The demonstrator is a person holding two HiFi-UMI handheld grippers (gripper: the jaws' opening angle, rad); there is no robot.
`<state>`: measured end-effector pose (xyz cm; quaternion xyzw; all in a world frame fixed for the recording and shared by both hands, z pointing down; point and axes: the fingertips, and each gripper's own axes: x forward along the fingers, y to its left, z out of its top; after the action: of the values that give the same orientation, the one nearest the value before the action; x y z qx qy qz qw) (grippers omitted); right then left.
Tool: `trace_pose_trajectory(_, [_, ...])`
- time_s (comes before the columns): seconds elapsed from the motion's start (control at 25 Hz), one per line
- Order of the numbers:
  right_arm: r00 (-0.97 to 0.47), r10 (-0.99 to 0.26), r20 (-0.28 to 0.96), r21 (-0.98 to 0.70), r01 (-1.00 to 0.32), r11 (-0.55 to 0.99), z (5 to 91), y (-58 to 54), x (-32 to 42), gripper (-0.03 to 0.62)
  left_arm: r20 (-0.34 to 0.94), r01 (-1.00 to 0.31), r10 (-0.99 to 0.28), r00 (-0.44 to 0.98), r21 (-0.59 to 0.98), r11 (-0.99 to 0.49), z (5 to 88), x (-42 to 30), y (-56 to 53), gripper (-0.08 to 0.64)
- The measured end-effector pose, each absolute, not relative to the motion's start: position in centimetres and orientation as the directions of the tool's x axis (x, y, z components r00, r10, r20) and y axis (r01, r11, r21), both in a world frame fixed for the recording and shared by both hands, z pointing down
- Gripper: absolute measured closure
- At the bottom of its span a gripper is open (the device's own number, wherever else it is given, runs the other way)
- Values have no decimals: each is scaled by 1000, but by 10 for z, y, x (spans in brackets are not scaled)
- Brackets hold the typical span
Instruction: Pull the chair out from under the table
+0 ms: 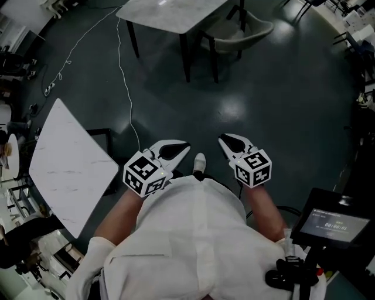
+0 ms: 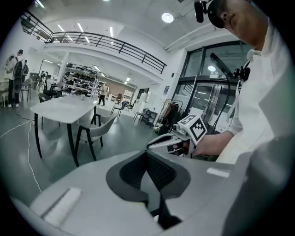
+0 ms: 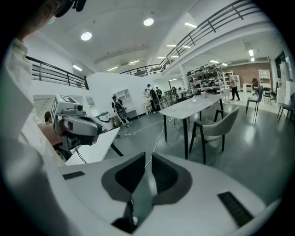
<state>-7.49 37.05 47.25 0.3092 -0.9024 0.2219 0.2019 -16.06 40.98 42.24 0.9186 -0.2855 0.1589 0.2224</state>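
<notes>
1. The chair [image 1: 241,35] sits far ahead at the top of the head view, seat tucked under the pale surface [image 1: 170,13]. Nothing touches it, so the pull hasn't begun.
2. L gripper [image 1: 179,149] & R gripper [image 1: 226,140] are both close to the person's body, well apart from the chair. Both sets of fingers are pressed together w/ nothing between them.
3. Risk: arriving w/ fingers closed. They couldn't take the backrest and would prob. bump the chair further under. Open before contact.
4. Risk: the white cable [image 1: 125,82] runs along the floor btw person & surface, on the left. A foot could snag it on approach.
5. Risk: gripping only one end of the curved backrest. The chair may twist and knock a leg of the surface.
6. Risk: the side surface [image 1: 70,161] at left & the screen stand [image 1: 331,220] at right are near. Stepping back w/ the chair could hit either.
</notes>
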Motion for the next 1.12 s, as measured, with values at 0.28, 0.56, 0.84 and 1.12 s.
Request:
trace_pose_trajectory(0.28, [-708,-487,512,-293,-677,675,480,278,-65,583,403,-564,-426,810,334,-755,419,-144,315,552])
trace_pose_trajectory(0.56, [-642,-526,558,-311,-749,585,500,160,-59,581,380,-512,-378,845,365,-778,430,-150,186,552])
trace_pose_trajectory(0.84, [-550,-609,571,-297,-831,471,488,44,-55,521,374,-438,-309,874,336,-833,412,-179,80,552])
trace_pose_trajectory(1.12, [-415,-718,559,-350,-903,249,507,-71,-10,483,398,-408,-265,878,333,-850,416,-195,-2,552])
